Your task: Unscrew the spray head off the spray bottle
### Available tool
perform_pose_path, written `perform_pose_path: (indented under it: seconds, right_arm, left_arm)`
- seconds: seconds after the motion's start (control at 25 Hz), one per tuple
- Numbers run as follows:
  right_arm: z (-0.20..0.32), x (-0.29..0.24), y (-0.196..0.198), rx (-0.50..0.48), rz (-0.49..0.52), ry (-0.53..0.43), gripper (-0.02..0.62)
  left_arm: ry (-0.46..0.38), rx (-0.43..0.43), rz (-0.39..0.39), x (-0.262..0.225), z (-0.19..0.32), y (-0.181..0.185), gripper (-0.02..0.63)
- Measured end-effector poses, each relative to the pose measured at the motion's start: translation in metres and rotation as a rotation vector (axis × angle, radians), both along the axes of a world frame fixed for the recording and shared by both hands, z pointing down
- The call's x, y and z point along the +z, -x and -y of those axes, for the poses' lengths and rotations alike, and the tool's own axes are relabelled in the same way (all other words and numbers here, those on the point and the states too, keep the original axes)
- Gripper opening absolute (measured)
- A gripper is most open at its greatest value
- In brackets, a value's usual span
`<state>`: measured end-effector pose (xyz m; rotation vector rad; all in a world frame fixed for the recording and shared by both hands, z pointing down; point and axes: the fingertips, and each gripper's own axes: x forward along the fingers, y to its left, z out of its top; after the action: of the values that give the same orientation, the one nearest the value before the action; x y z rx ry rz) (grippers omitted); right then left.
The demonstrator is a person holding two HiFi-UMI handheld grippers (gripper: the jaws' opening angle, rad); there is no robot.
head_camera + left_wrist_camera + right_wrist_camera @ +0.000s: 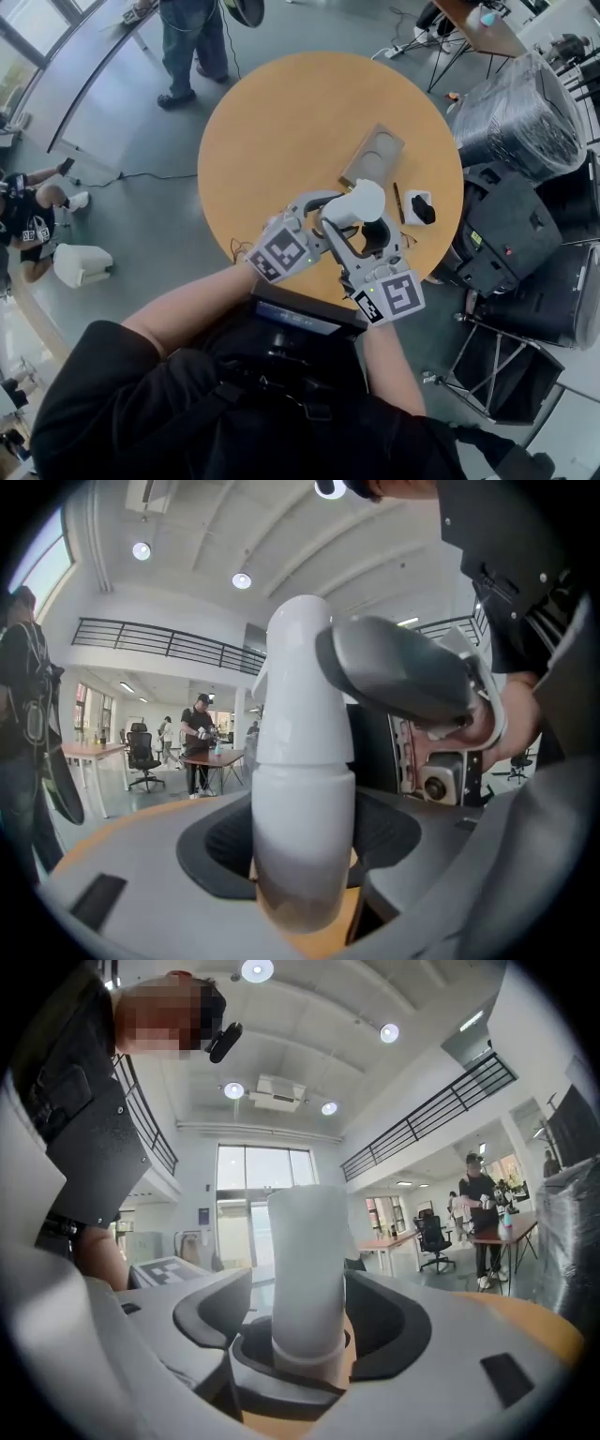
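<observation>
The white plastic spray bottle stands upright over the near part of the round orange-brown tabletop, its wider lower body clamped between the pads of the left claw. The right claw is spread wide around the bottle's narrower upper part, with a gap showing between one pad and the white surface, so it grips nothing. A tan cardboard tray and a small white-and-black object lie just beyond on the tabletop.

Left tool tight — right tool agape
</observation>
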<state>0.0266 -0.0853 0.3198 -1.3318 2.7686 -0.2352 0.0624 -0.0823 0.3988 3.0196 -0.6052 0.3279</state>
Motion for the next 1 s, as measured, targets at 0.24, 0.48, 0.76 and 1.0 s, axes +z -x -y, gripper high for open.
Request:
perform_pose_path:
  seconds: [0.24,0.48,0.76,1.0]
  right_arm:
    - [0.008,0.000,-0.005,0.016,0.003,-0.014,0.244]
    - [-0.013,-0.007,0.011,-0.270,0.014,-0.056,0.242]
    - [-0.022,-0.023,0.017,-0.385,0.025,-0.097,0.242]
    - [-0.020,-0.044,0.021,-0.392,-0.002,-0.094,0.242]
  left_arm:
    - [-0.008,0.027,0.009,0.004,-0.007,-0.007,0.305]
    - [0.004,0.274,-0.076,-0.003,-0.030,-0.003,0.305]
    - [-0.004,0.372,-0.080,-0.001,-0.040,0.008,0.305]
    - [0.010,0.336,-0.092,0.004,-0.040,0.012,0.305]
